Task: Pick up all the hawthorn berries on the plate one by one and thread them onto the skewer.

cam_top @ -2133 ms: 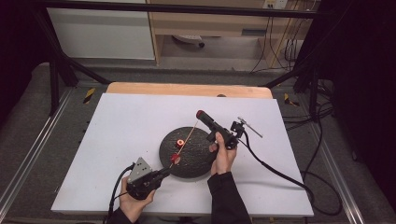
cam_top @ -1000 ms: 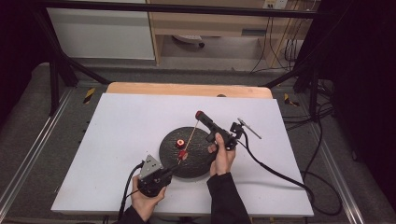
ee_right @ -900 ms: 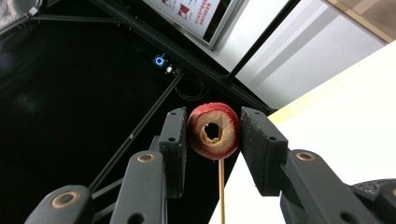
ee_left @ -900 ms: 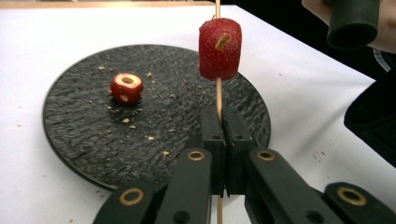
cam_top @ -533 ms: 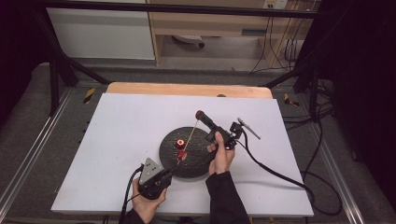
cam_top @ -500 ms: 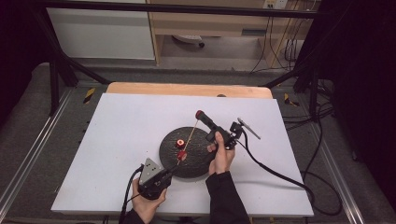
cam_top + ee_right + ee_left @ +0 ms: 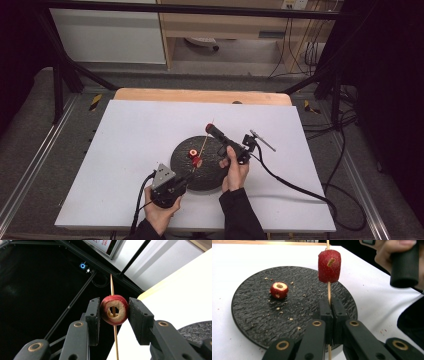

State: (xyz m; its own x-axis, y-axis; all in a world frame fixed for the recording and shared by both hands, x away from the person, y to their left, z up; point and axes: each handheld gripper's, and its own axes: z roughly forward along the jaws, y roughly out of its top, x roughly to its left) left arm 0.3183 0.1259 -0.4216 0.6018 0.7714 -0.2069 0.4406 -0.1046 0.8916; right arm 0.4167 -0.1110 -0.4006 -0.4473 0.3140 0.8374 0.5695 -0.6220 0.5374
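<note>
1. The white table (image 7: 125, 150) served as my work surface, and I kept everything gathered near its front edge, within easy reach of both hands.

2. The black plate (image 7: 249, 305) sat in the middle of that area, I judged to catch crumbs and hold the pieces waiting their turn.

3. My right gripper (image 7: 113, 312) was raised over the plate's far side, its jaws closed on the sides of a cored red fruit piece (image 7: 114, 310). Holding it by the flanks left the hollow centre free, so the stick could pass straight through.

4. My left gripper (image 7: 331, 315) was clamped shut on the lower part of the wooden skewer (image 7: 328, 291), holding it upright and steady like a post while the other hand worked fruit onto it.

5. A second fruit piece (image 7: 329, 266) was already threaded on the skewer above those jaws.

6. One more cored piece (image 7: 279, 290) lay on the plate, apart from the skewer, probably the next to be picked up.
</note>
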